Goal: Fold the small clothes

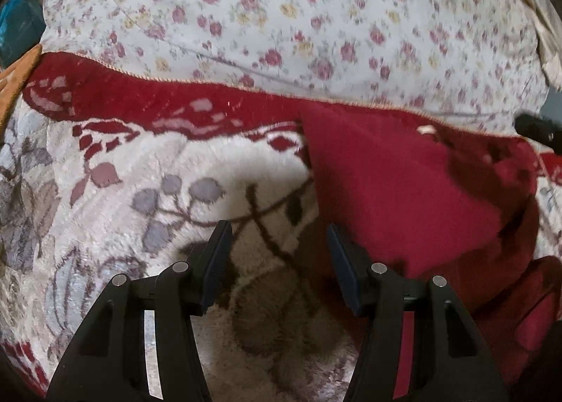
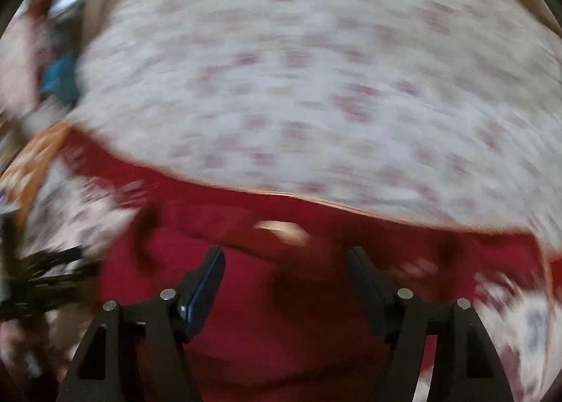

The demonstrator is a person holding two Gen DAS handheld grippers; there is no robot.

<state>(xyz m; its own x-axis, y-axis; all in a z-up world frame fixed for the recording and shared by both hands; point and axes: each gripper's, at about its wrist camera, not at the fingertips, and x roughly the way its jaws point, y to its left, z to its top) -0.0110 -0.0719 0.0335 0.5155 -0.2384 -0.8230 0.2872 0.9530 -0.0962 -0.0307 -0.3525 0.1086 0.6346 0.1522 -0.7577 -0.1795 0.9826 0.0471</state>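
A dark red garment [image 1: 404,188] lies on a fluffy red-and-white patterned blanket [image 1: 147,191], with a small pale label [image 1: 426,130] near its top edge. My left gripper [image 1: 279,237] is open and empty, hovering over the blanket just left of the garment's left edge. In the right wrist view, which is heavily blurred, the red garment [image 2: 281,314] fills the lower middle and the label [image 2: 281,230] shows above. My right gripper [image 2: 286,261] is open and empty over the garment. The left gripper appears as a dark blur [image 2: 45,272] at the left.
A white bedsheet with small pink flowers [image 1: 298,15] covers the far half of the bed beyond the blanket's stitched edge. An orange cloth [image 1: 17,79] and something teal [image 1: 17,15] sit at the far left. The right gripper's black tip [image 1: 537,128] shows at the right edge.
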